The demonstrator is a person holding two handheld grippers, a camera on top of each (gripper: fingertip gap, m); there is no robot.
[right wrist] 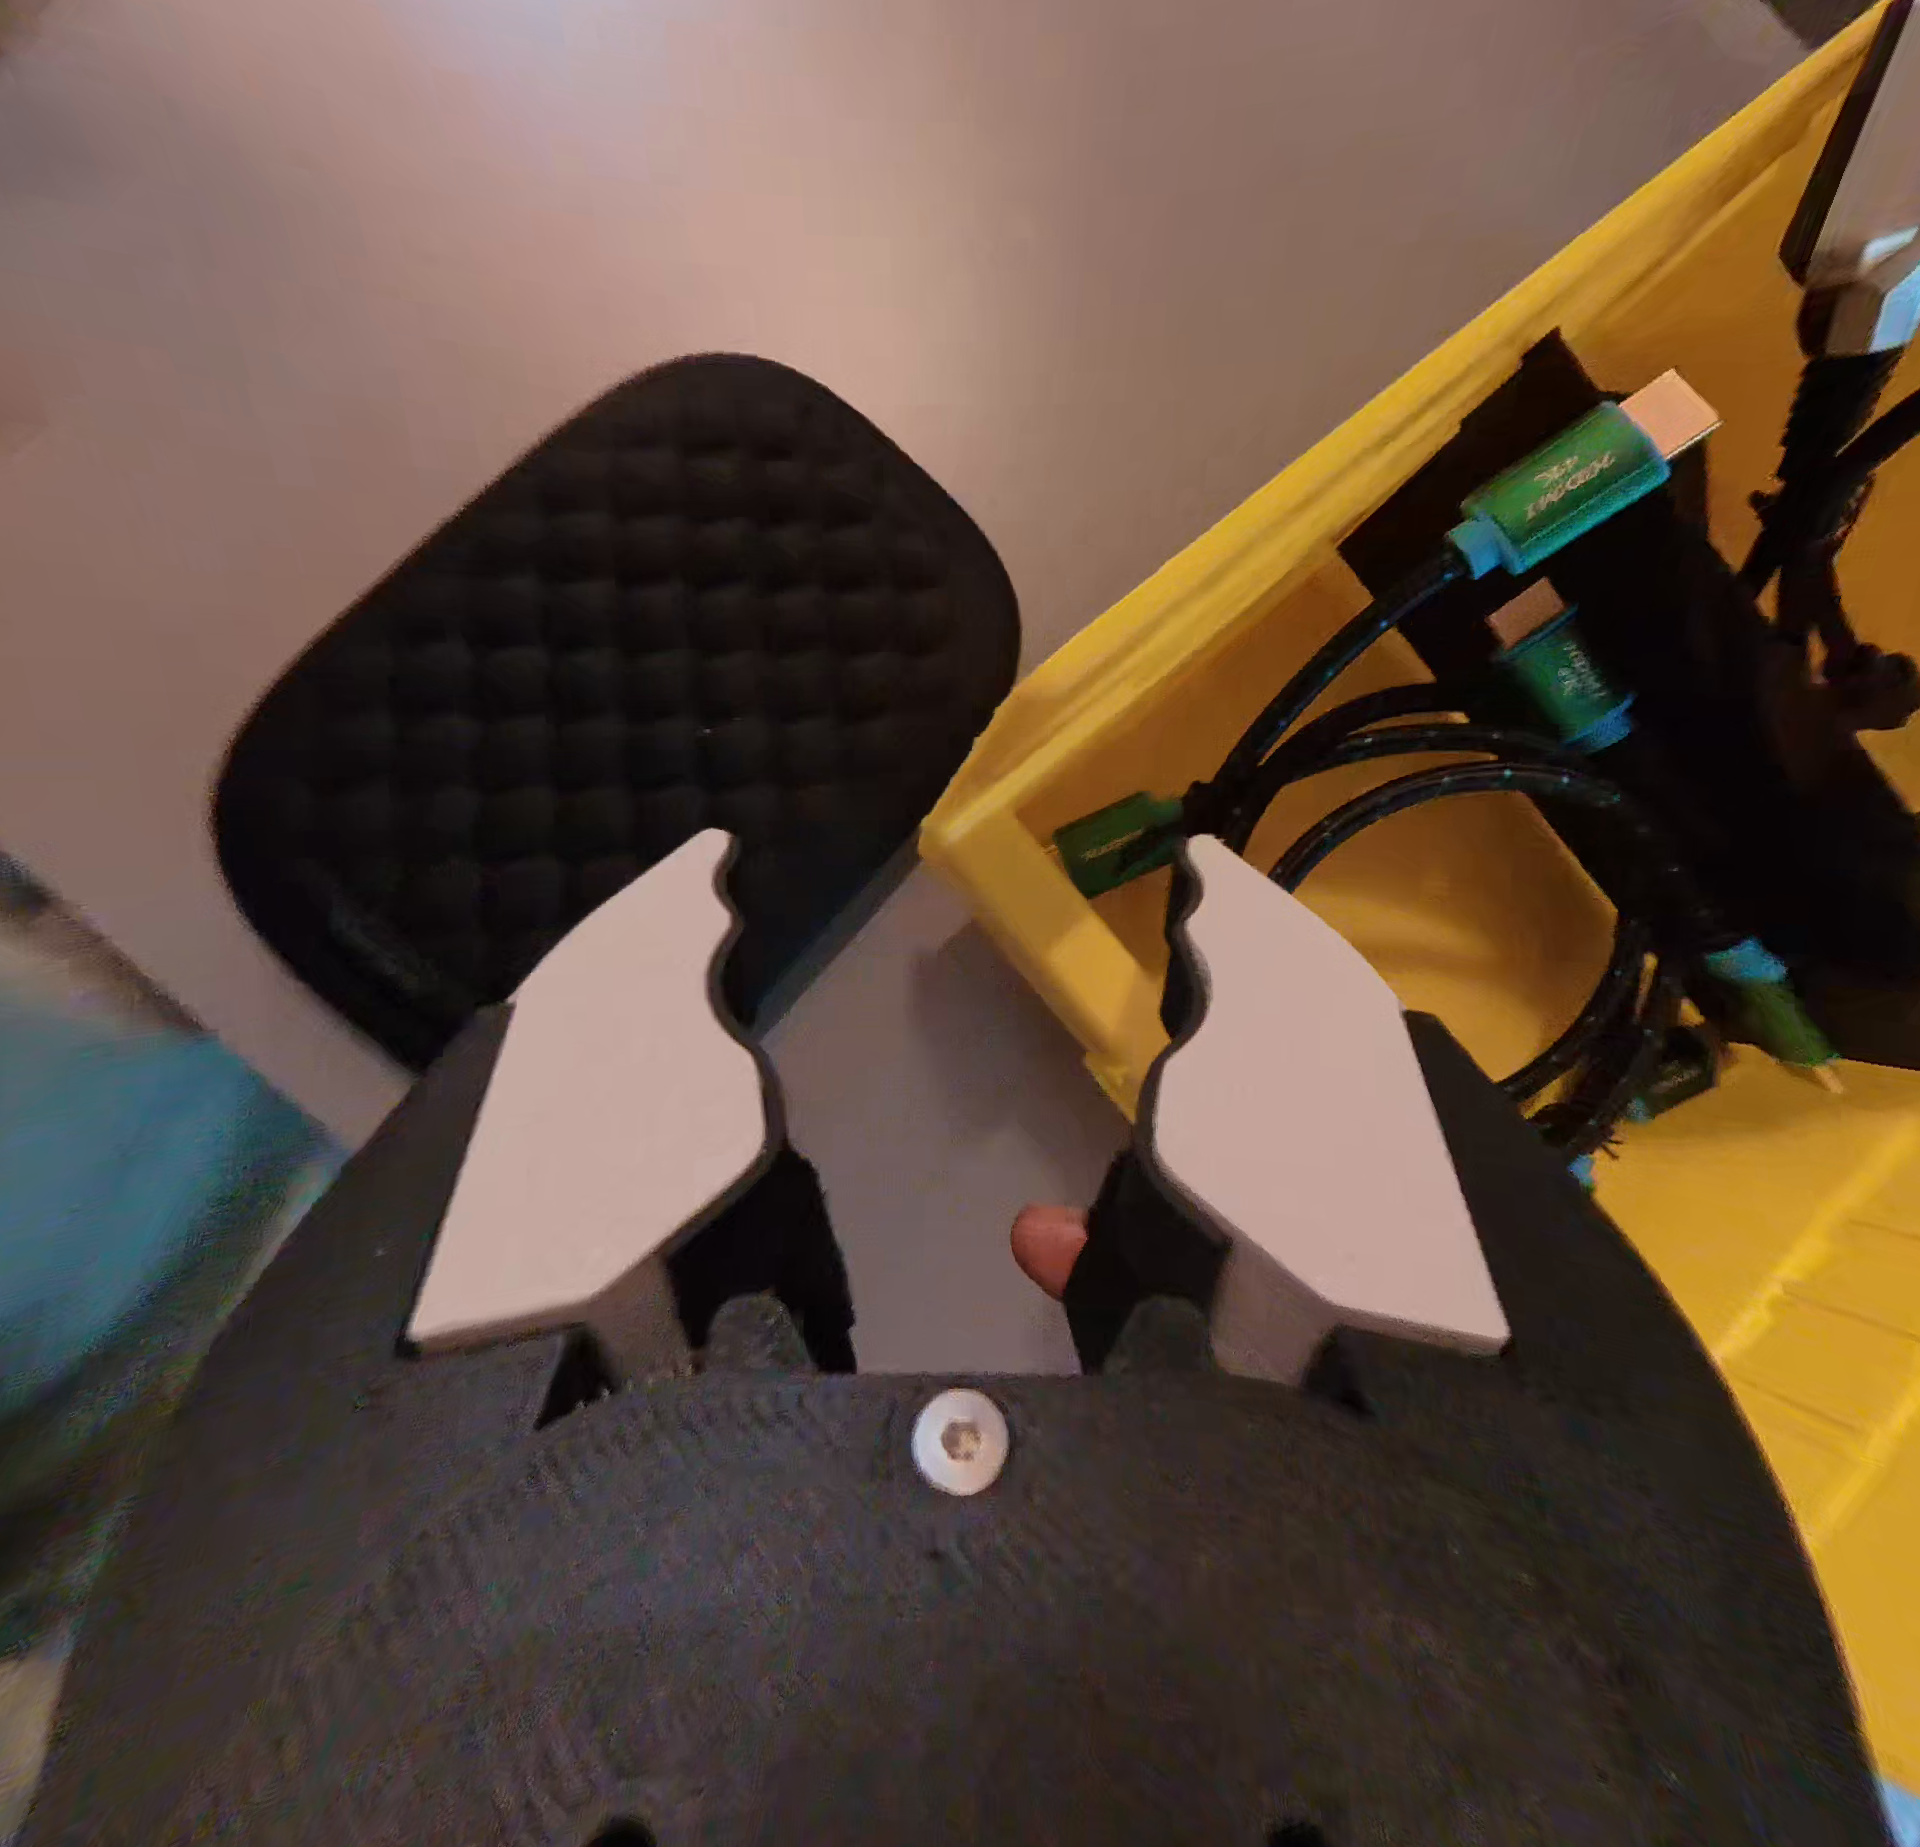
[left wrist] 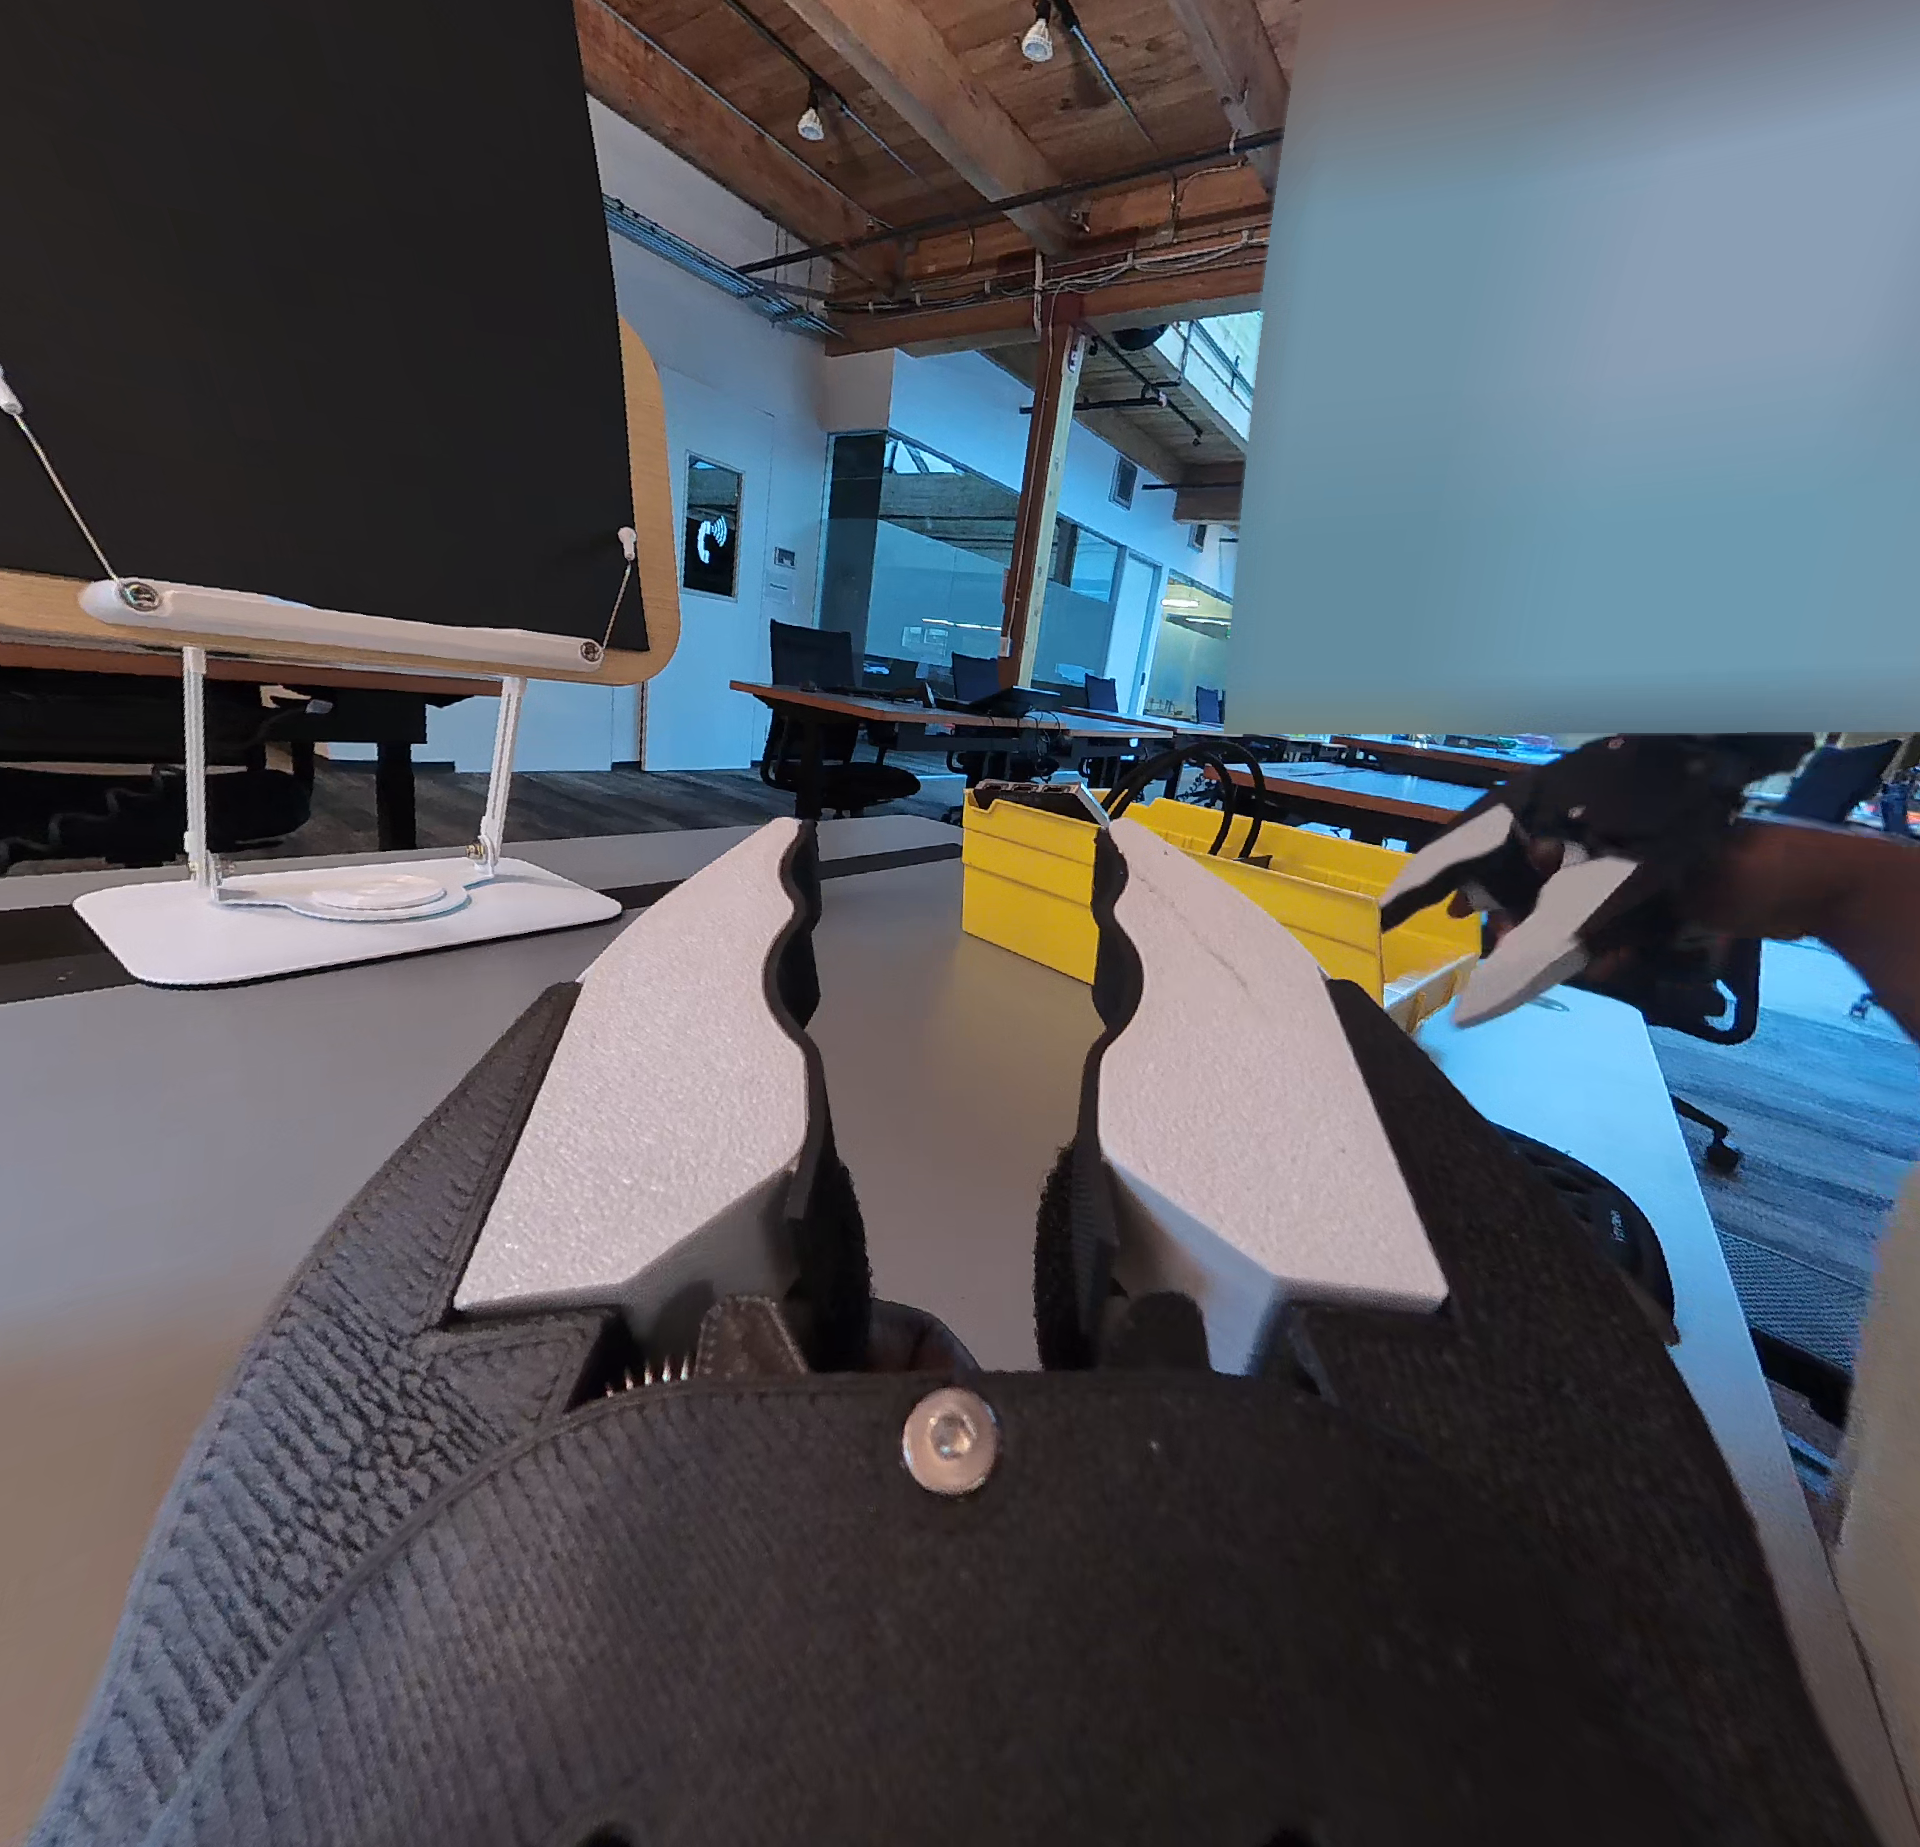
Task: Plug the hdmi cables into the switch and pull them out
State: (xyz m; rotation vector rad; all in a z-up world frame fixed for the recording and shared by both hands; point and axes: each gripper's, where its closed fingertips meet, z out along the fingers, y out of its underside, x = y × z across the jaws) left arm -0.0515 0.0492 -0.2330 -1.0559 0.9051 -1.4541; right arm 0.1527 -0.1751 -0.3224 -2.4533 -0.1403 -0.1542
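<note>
left gripper point(left wrist: 956, 841): fingers spread wide, nothing held, raised over the grey tabletop point(left wrist: 260, 1122) | right gripper point(right wrist: 956, 852): fingers spread wide, nothing held, at the near corner of the yellow bin point(right wrist: 1195, 654) | hdmi cables point(right wrist: 1455, 748): coiled inside the bin, green plugs unplugged | switch point(left wrist: 1034, 791): seen at the bin's far rim

Green-plugged hdmi cables point(right wrist: 1455, 758) lie coiled, unplugged, in yellow bin point(right wrist: 1195, 675).

the left wrist view sits low over the grey tabletop point(left wrist: 312, 1122), facing level toward the yellow plastic bin point(left wrist: 1195, 893) farther off. the right wrist view looks steeply down from close above the same bin's point(right wrist: 1195, 696) corner.
</note>
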